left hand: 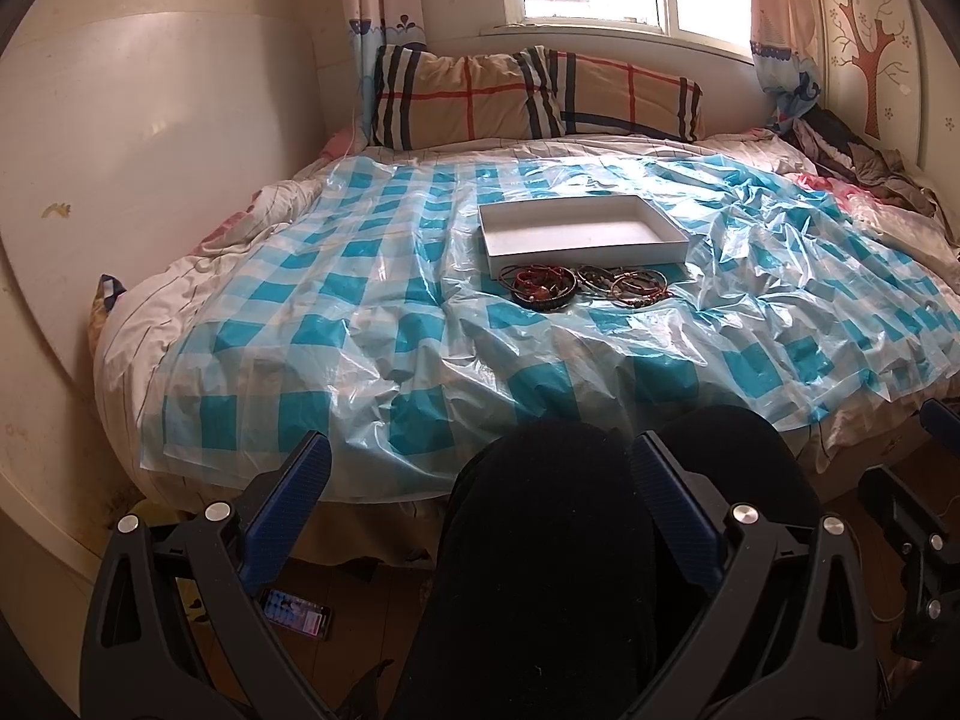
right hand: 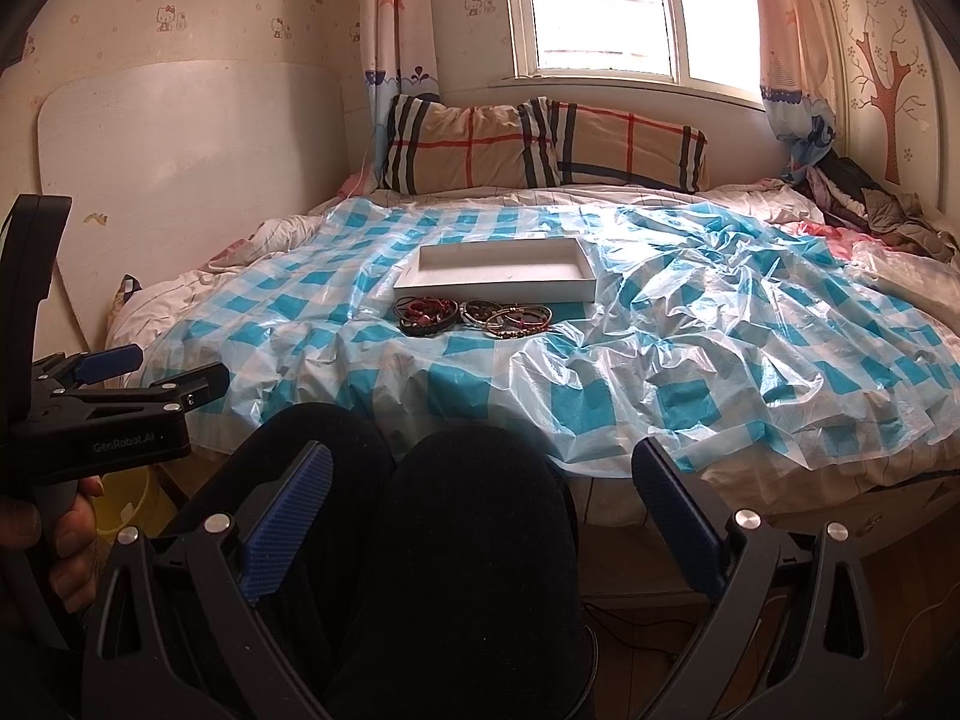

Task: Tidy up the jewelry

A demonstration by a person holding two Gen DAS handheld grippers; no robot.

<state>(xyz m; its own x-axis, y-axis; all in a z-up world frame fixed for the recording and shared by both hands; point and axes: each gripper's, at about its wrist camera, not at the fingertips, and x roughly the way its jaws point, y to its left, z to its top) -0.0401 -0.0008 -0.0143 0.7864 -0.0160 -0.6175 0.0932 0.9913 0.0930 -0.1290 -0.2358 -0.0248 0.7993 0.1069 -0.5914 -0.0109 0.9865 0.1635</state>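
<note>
A pile of bracelets (left hand: 585, 284) lies on the blue checked plastic sheet (left hand: 360, 324) on the bed, just in front of an empty white tray (left hand: 579, 232). The same bracelets (right hand: 474, 315) and tray (right hand: 498, 270) show in the right wrist view. My left gripper (left hand: 480, 468) is open and empty, held over the person's knees, well short of the bed's near edge. My right gripper (right hand: 483, 471) is also open and empty, held at the same distance. The left gripper also shows from the side in the right wrist view (right hand: 174, 375).
The person's dark-trousered knees (left hand: 558, 540) sit between the grippers and the bed. Plaid pillows (left hand: 534, 96) lie at the head of the bed under the window. Clothes (left hand: 852, 162) are heaped at the back right. A phone (left hand: 297, 612) lies on the floor.
</note>
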